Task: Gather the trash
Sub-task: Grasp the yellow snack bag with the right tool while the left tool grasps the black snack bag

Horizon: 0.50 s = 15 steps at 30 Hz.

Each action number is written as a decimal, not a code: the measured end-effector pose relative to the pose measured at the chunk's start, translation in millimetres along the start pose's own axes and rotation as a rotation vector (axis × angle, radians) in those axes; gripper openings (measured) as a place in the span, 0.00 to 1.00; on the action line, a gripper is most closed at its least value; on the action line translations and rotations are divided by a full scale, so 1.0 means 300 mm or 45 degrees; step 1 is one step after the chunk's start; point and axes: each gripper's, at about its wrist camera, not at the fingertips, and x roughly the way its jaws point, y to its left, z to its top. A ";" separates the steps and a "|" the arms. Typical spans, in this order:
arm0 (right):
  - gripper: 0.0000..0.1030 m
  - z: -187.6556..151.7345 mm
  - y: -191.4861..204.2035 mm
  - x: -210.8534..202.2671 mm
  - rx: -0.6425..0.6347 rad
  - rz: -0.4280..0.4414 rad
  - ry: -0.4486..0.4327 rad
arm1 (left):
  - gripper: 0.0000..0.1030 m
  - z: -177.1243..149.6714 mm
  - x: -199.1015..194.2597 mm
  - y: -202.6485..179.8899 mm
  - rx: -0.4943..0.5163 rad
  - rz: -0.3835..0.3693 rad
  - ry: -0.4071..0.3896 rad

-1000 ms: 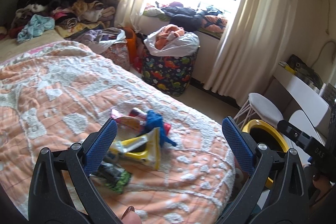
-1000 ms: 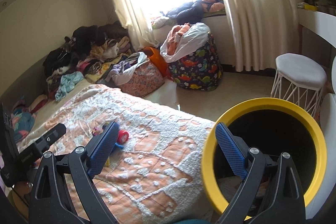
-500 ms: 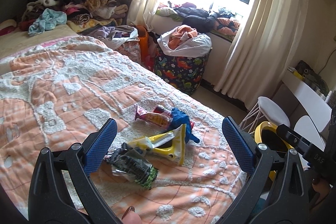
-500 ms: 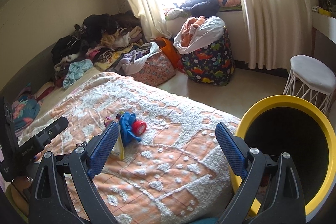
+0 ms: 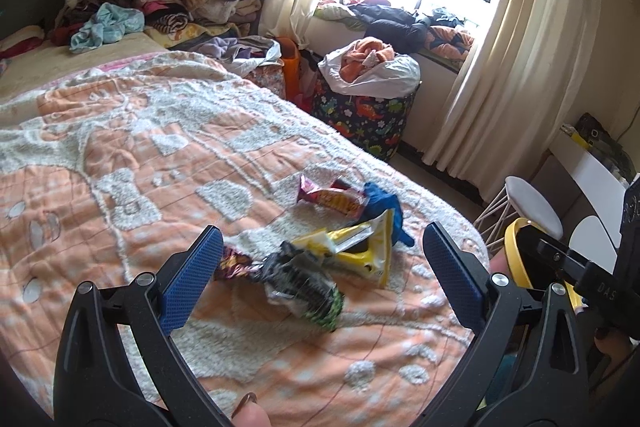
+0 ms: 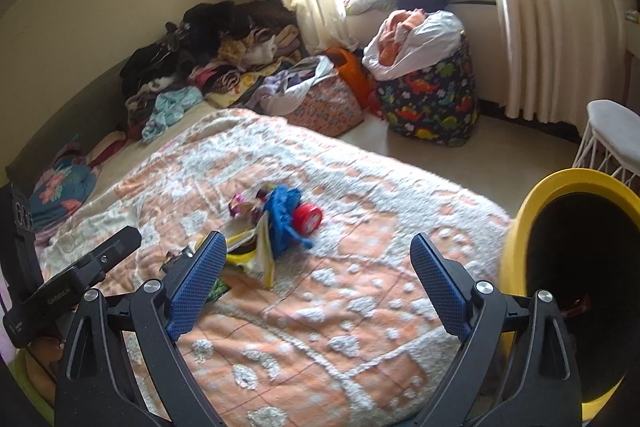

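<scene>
A bed covered by an orange-and-white tufted blanket (image 5: pixel 168 163) fills the lower left of both views; its rounded foot edge runs toward 4 o'clock, with bare floor (image 6: pixel 496 151) beyond it up to the cream curtains (image 5: pixel 516 67). The trash forms one loose cluster near the foot of the bed, surrounded by open blanket on all sides. In the left wrist view, a crinkled dark-and-green wrapper (image 5: pixel 308 287) lies between the blue ribbed fingers, a flat yellow triangular pouch (image 5: pixel 368 251) sits at 1 o'clock from it, and a red-and-yellow snack packet (image 5: pixel 336 199) and a crumpled blue cloth-like piece (image 5: pixel 380 207) lie farther back. A round red cap-like item (image 6: pixel 307 218) touches the blue piece in the right wrist view. The left gripper (image 5: pixel 320 263) is spread wide and holds nothing. The right gripper (image 6: pixel 318 271) is likewise released and empty above the blanket. A smooth yellow-rimmed bin (image 6: pixel 520 227) with a dark interior stands off the bed edge at 3 o'clock. A dinosaur-print fabric hamper (image 6: pixel 432 103) and a white wire stool (image 5: pixel 532 207) occupy the floor by the window.
</scene>
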 end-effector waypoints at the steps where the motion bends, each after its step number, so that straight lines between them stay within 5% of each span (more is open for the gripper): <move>1: 0.88 -0.006 0.014 0.014 -0.014 0.007 0.017 | 0.89 -0.002 0.000 0.006 -0.001 0.004 0.003; 12: 0.81 -0.035 0.086 0.131 -0.042 0.071 0.129 | 0.88 -0.053 0.013 0.100 -0.074 -0.026 0.090; 15: 0.71 -0.033 0.079 0.178 -0.017 0.086 0.171 | 0.75 -0.076 0.026 0.130 -0.141 -0.064 0.137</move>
